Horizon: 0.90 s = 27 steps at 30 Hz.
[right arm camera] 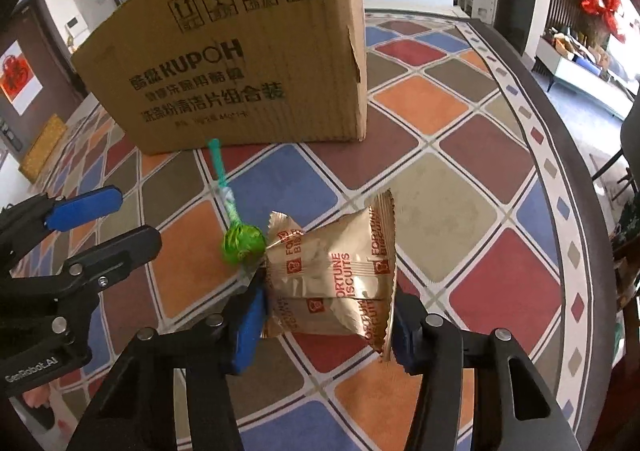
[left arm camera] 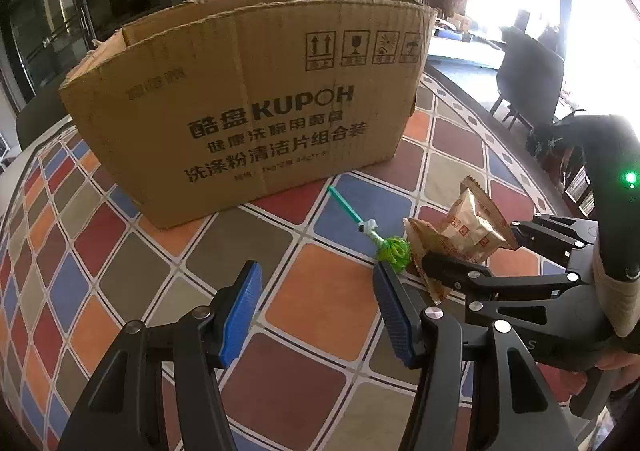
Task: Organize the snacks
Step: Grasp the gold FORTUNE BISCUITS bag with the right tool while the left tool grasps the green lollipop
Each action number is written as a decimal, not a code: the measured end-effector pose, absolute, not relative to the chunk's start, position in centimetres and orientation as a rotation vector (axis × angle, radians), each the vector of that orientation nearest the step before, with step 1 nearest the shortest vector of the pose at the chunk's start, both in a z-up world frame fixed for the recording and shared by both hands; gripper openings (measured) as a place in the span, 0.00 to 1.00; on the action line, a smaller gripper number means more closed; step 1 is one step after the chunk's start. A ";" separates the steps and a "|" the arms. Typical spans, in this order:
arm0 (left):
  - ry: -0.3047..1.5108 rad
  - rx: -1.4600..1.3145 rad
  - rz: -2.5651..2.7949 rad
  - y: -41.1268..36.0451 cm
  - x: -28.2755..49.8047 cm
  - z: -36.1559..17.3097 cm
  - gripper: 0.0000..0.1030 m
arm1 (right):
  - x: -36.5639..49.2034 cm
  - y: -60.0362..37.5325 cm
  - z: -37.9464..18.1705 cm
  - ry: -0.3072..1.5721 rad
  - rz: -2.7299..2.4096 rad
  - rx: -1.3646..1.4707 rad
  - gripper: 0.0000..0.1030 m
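A green lollipop (right arm camera: 244, 245) lies flat on a table covered in a multicoloured tiled cloth (right arm camera: 460, 187), its teal stick running away from the cameras toward a cardboard box (right arm camera: 248, 63), the wrapped head at the near end. In the right wrist view, the head is touching the left edge of two gold Fortune Biscuits packets (right arm camera: 332, 279), which are stacked one on the other, their long sides lying roughly across the frame and their crimped seams at left and right.

The right gripper (right arm camera: 326, 321) straddles the packets, a blue pad (right arm camera: 250, 325) against the left seam and the other pad at the right crimped edge, which bends upward beside it. The jaws appear to be clamped on the stack from both sides, about half open. In the left wrist view the same packets (left arm camera: 468, 227) sit tilted between that gripper's black fingers, the upper packet raised at its far end.

The left gripper (left arm camera: 318, 315) hovers over bare cloth (left arm camera: 224, 247) just to the left of the lollipop (left arm camera: 394, 250), its blue pads apart with nothing between them.

The box, printed "KUPOH" with handling symbols, stands upright behind the snacks with its top open (left arm camera: 256, 3). Its inside is hidden from both cameras, so its contents cannot be told.
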<state>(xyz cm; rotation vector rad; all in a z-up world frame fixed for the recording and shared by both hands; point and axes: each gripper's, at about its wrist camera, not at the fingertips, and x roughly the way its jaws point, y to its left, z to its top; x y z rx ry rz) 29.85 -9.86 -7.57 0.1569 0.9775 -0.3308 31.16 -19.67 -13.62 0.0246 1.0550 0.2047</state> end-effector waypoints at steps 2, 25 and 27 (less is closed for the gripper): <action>0.979 0.157 -0.335 -10.0 29.9 -7.7 0.55 | 31.0 -19.7 -13.6 1.048 0.205 0.027 0.50; 1.026 0.120 -0.427 -14.4 31.8 -10.6 0.54 | 29.3 -24.0 -11.7 0.938 0.067 0.079 0.48; 1.035 0.116 -0.426 -14.7 32.1 -10.8 0.49 | 29.2 -24.0 -11.9 0.938 0.063 0.084 0.48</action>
